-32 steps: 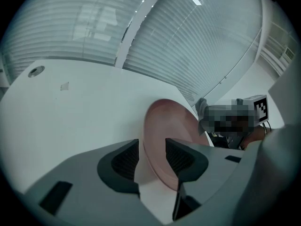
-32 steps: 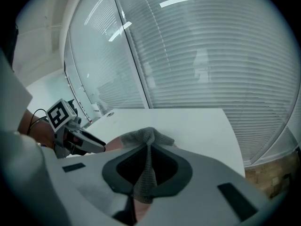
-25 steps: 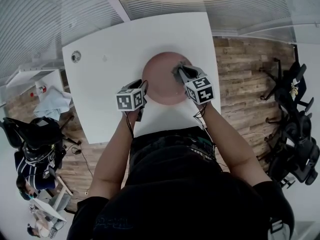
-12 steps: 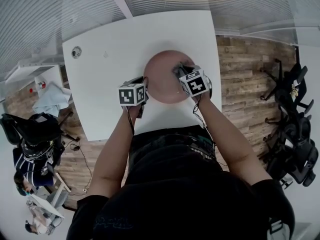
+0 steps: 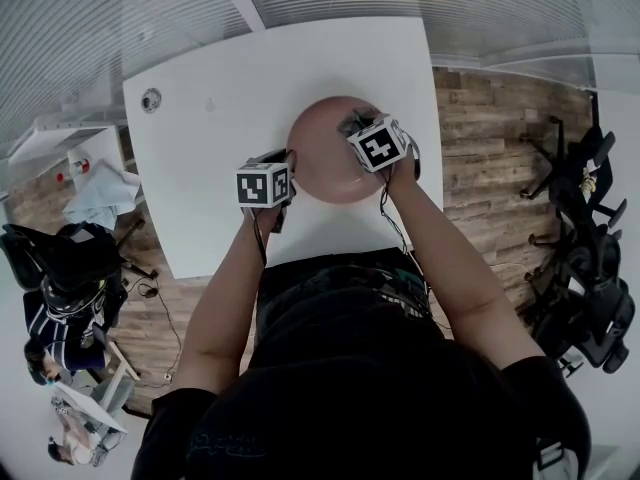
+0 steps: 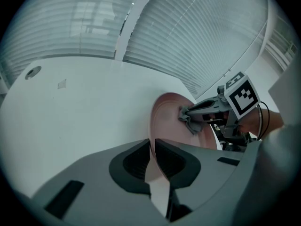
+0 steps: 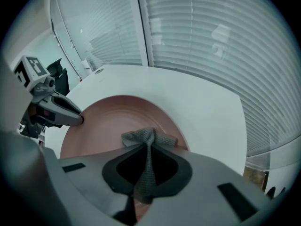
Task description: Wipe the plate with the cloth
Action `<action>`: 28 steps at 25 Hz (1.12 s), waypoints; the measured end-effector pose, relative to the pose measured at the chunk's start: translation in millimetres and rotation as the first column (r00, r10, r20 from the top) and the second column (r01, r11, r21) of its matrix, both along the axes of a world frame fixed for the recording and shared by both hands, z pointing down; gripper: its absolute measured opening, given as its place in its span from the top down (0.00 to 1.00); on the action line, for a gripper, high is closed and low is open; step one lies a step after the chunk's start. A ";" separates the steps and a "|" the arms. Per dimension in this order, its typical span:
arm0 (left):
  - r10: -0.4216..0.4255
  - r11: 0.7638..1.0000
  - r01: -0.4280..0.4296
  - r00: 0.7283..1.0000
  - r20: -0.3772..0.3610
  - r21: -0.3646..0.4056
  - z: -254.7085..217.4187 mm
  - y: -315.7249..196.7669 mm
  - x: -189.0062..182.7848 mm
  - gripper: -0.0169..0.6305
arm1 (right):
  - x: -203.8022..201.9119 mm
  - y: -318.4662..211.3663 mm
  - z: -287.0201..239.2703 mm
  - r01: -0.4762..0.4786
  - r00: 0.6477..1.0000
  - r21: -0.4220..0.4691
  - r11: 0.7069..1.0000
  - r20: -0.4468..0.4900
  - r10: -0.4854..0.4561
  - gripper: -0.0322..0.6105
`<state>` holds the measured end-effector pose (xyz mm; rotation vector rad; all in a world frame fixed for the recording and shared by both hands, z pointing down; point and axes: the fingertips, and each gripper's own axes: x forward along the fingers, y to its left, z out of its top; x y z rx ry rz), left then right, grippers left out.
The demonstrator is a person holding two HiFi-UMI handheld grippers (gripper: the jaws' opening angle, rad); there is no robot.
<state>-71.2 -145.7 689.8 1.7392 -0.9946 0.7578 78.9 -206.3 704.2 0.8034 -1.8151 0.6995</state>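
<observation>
A pink plate point(image 5: 325, 158) lies on the white table point(image 5: 210, 168) near its front edge. My left gripper point(image 5: 288, 173) has just been closing and is now shut on the plate's left rim. In the left gripper view the rim point(image 6: 151, 142) sits pinched between the jaws. My right gripper point(image 5: 352, 124) is over the plate's right part and points steeply down, shut on a grey cloth point(image 7: 146, 139). The cloth's bunched end rests against the plate's surface point(image 7: 108, 121). From the left gripper view the cloth point(image 6: 190, 124) hangs at the right gripper's tips point(image 6: 183, 113).
A round grommet point(image 5: 151, 99) is set in the table's far left corner. The table's right edge runs close past the plate, with wooden floor point(image 5: 490, 138) and dark chairs point(image 5: 590, 228) beyond. My body stands at the front edge.
The right gripper has moved with the cloth from the plate's near right rim further over the plate and tipped more steeply down. The left gripper has stayed at the left rim.
</observation>
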 end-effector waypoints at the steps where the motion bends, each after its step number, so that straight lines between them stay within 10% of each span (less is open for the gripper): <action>1: 0.006 1.000 -0.006 1.000 0.001 0.001 -0.7 -0.6 0.7 0.90 | -3.4 -3.3 -0.6 0.010 1.000 0.003 1.000 0.004 -0.010 0.89; 28: -0.051 0.998 0.050 0.998 0.034 0.044 -0.4 -5.7 -3.3 0.93 | -130.3 75.9 -5.0 0.457 0.865 -0.019 0.889 0.243 -0.440 0.89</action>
